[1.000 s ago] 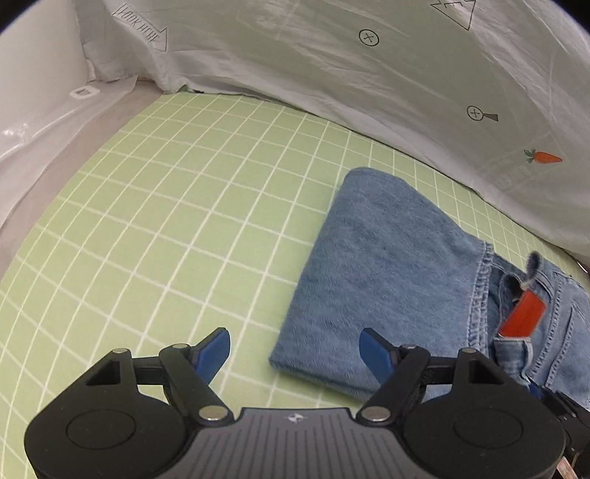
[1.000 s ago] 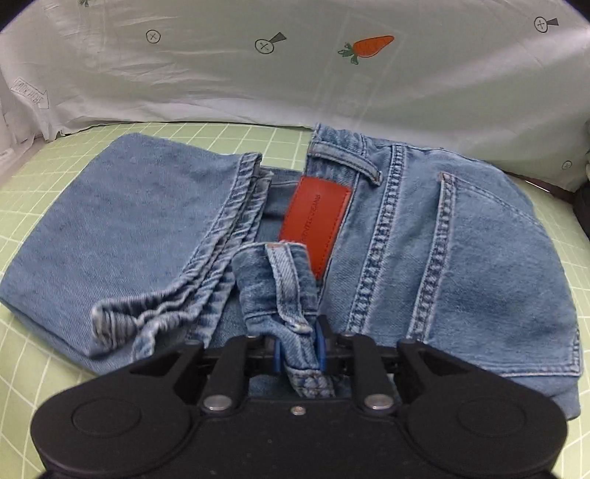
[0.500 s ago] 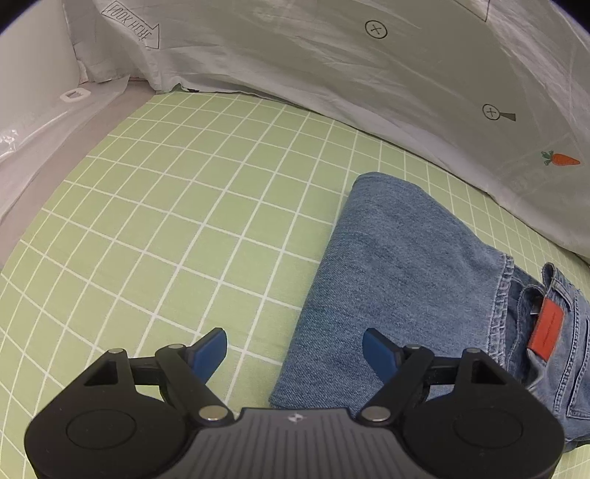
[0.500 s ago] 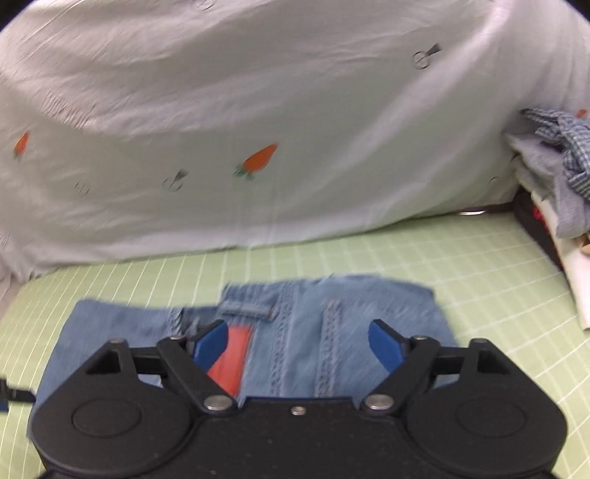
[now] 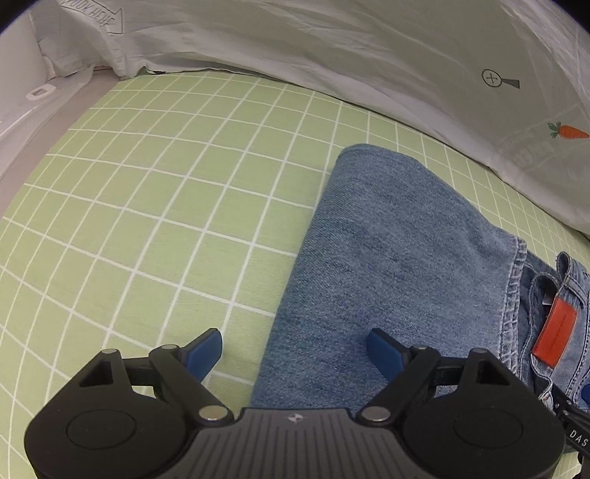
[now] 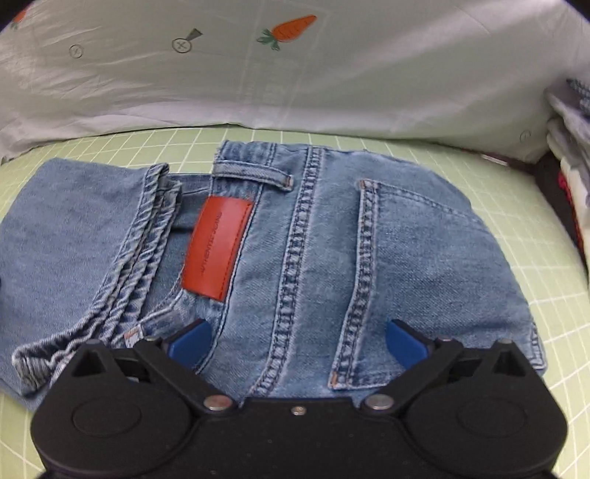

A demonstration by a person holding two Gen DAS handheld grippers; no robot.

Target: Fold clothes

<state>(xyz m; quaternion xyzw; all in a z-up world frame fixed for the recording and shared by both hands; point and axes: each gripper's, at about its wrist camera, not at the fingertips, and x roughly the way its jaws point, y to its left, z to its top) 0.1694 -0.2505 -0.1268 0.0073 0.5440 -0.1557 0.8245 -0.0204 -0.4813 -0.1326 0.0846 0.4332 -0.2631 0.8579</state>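
Right wrist view: folded blue jeans [image 6: 387, 250] lie flat on the green grid mat [image 6: 553, 294] that covers the table, near its far edge, with the leg hems [image 6: 136, 243] laid back over the waistband at the left. A red leather patch [image 6: 217, 247] sits on the waistband just right of those hems, below a belt loop [image 6: 250, 175], and a back pocket [image 6: 424, 276] faces up toward the right side. The right claw [image 6: 297, 341] hangs over the near edge of the jeans, its blue fingertips [image 6: 190, 339] spread wide and holding nothing.

From the left wrist view, the left claw [image 5: 295, 350] is likewise wide open and empty, straddling the left folded edge of the jeans [image 5: 387, 265]: one fingertip [image 5: 204, 350] is over bare mat [image 5: 166, 221], the other over denim. The red patch [image 5: 555, 335] shows at the right rim of this view.

Behind the jeans, along the far edge of the table, a white sheet [image 6: 332, 73] printed with carrots [image 6: 291, 29] and small symbols hangs down to the mat. A stack of folded clothes [image 6: 568, 154] stands at the right edge of the table, apart from the jeans.
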